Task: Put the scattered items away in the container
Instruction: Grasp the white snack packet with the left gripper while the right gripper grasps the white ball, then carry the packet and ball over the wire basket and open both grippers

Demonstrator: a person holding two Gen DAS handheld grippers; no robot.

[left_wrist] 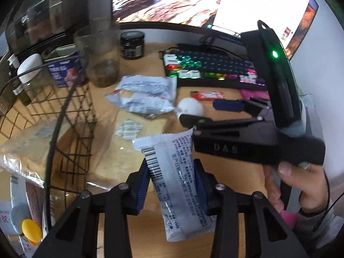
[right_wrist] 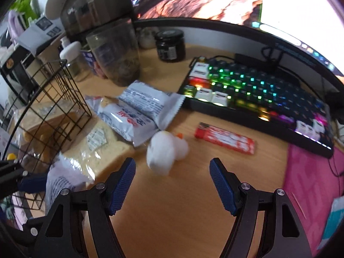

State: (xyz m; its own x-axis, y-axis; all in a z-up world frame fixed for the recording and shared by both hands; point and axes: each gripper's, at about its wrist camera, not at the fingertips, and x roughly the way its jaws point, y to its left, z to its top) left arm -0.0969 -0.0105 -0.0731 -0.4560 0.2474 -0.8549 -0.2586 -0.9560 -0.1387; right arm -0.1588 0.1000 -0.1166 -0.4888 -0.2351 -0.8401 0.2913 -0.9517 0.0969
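Note:
My left gripper (left_wrist: 173, 185) is shut on a white snack packet (left_wrist: 174, 178) with a barcode, held above the desk just right of the black wire basket (left_wrist: 64, 116). The packet also shows in the right wrist view (right_wrist: 58, 182) at the lower left. My right gripper (right_wrist: 172, 182) is open and empty, just short of a white plush duck (right_wrist: 165, 152). The duck also shows in the left wrist view (left_wrist: 190, 107). Two white snack bags (right_wrist: 139, 111), bagged bread (right_wrist: 101, 150) and a red packet (right_wrist: 225, 138) lie on the desk. The basket (right_wrist: 53, 99) holds more bread.
A lit keyboard (right_wrist: 258, 92) and a monitor stand at the back right. A clear jar (right_wrist: 116, 51), a dark jar (right_wrist: 171, 45), a tin and bottles stand behind the basket. A pink cloth (right_wrist: 311, 182) lies at the right.

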